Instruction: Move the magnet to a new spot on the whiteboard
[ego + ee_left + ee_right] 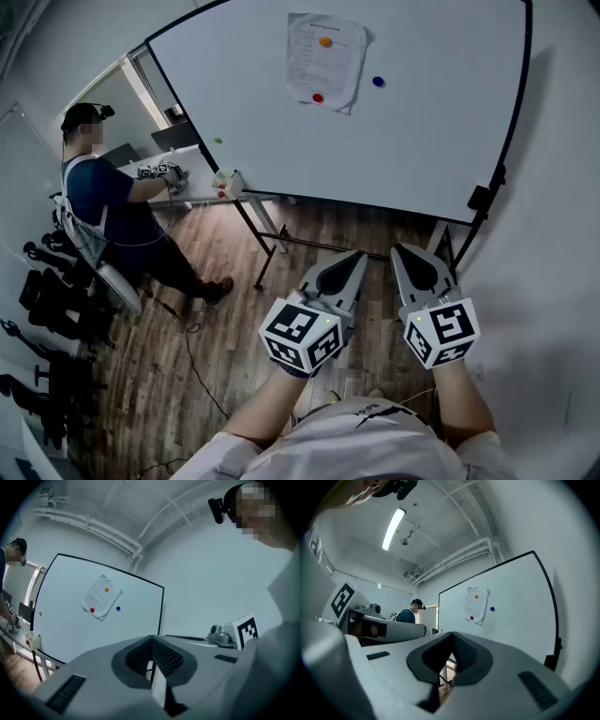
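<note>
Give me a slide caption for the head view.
Shut and empty, the left tongs and right tongs face a whiteboard with a sheet and a blue magnet.

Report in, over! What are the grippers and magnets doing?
Left gripper shut, empty. Right gripper shut, empty. Blue magnet on whiteboard, untouched. Nothing in the way, over.

Dark-shirted person (103, 202) at narrow white table (199, 198), white box (228, 184) with red buttons at table end, wood-plank floor (234, 319), black cable (192, 361) across floor, lit ceiling light tube (393, 528), white ceiling pipes (89, 524).
</note>
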`<state>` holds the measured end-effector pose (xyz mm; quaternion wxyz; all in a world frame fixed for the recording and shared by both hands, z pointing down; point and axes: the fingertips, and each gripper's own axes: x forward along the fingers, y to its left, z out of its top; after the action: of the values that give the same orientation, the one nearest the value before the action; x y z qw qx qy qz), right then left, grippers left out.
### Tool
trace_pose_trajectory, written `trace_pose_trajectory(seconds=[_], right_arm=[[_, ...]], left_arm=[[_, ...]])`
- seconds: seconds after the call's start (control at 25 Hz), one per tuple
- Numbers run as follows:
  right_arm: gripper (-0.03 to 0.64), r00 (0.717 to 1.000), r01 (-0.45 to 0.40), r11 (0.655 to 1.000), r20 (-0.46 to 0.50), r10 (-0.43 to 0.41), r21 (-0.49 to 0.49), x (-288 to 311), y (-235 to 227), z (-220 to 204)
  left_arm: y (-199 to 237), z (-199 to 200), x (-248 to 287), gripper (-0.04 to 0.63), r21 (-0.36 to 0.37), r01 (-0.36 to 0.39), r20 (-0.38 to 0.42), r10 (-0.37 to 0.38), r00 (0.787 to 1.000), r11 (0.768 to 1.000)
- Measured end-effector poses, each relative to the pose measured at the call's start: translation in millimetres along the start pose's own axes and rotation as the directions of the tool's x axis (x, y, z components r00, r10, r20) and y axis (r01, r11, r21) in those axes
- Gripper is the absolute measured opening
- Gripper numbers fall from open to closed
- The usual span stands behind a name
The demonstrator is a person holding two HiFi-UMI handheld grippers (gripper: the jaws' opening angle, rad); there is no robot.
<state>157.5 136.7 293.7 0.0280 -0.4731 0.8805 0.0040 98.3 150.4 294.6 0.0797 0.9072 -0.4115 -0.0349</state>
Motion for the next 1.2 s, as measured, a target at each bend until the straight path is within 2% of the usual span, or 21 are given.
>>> trace_pose_trajectory(seconds=[0.32,0.56,0.92,1.2], right_arm=[[0.014,0.999,-0.035,0.998,0.037,0.033,0.055,-5,-19,3],[0.014,0.999,-0.037,0.995,0.034,0.034,0.093,-14,-30,-12],[0.014,0.999,-0.029,0.997,0.039,0.026,0.066,-6,-38,-7],[0.014,1.0,-0.016,0.998,0.02,0.014,0.055,29,-40,-15]], left_arm=[[7,2,14,0.011,0.014,-0.041,0.016,0.041,0.999,0.999],[0,-14,22,0.011,-0.01,-0.065,0.007,0.065,0.998,0.998],[0,-15,34,0.011,-0.021,-0.067,0.015,0.067,0.998,0.998],[29,-12,53,0.011,-0.028,-0.048,0.024,0.049,0.999,0.998]])
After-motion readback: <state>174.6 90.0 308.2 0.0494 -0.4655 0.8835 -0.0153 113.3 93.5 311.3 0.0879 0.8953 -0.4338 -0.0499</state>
